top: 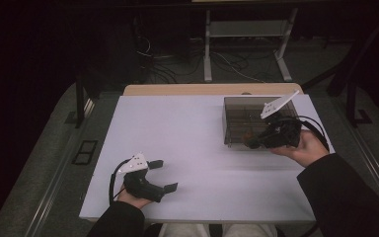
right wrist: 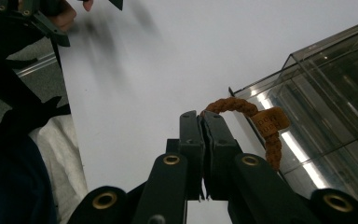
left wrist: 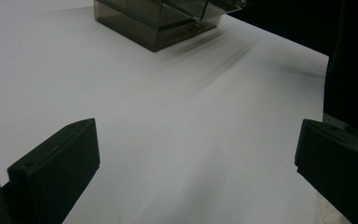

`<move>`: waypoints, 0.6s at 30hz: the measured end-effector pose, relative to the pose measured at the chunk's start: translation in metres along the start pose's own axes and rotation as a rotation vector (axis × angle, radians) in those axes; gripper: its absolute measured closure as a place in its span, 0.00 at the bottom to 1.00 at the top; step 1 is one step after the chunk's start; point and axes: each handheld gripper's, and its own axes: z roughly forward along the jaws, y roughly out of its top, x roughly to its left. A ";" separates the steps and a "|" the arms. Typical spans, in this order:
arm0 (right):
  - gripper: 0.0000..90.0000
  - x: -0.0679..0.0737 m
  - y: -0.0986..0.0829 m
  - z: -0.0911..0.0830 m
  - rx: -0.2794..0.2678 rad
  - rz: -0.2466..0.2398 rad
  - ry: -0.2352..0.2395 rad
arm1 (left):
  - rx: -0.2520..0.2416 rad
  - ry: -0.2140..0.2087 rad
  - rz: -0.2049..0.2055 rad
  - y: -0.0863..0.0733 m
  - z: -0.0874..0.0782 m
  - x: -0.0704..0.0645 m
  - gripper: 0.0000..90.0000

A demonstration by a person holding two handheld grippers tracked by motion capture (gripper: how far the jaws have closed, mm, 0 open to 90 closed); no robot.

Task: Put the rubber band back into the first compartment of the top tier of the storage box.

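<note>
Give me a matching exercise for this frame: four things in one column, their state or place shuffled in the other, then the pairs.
1. left tongs
2. right tongs
3. cord
4. box

a. orange, braided, looped
b. open above bare table
c. smoky clear, at the table's far right
d. shut on the cord

Pairs: 1-b, 2-d, 3-a, 4-c

White table (top: 197, 148) (wooden edge behind), cables (top: 177, 66) on the floor beyond

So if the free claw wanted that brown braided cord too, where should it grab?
On the arched braid above the right claw, coming from the table side: that loop stands clear, while the tag end hangs against the box.
</note>
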 end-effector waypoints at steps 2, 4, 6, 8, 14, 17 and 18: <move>0.96 0.000 0.001 0.000 -0.003 0.005 0.002 | 0.001 0.000 0.000 0.000 0.000 0.000 0.00; 0.96 -0.003 0.003 0.001 -0.003 0.002 -0.003 | 0.003 0.000 0.003 0.000 0.000 0.000 0.00; 0.96 -0.004 0.004 0.002 -0.005 0.007 -0.003 | 0.002 0.000 0.003 0.000 0.000 0.000 0.00; 0.96 -0.007 0.004 0.003 -0.003 0.010 -0.005 | 0.002 0.000 0.002 0.000 0.000 0.000 0.00; 0.96 -0.014 0.005 0.004 -0.011 0.026 -0.009 | 0.003 -0.001 0.004 0.000 0.000 0.000 0.00; 0.96 -0.018 0.005 0.005 -0.015 0.033 -0.010 | 0.002 -0.001 0.002 0.000 0.000 0.000 0.00; 0.96 -0.018 0.005 0.005 -0.017 0.041 -0.012 | 0.002 -0.001 0.003 0.000 0.000 0.000 0.00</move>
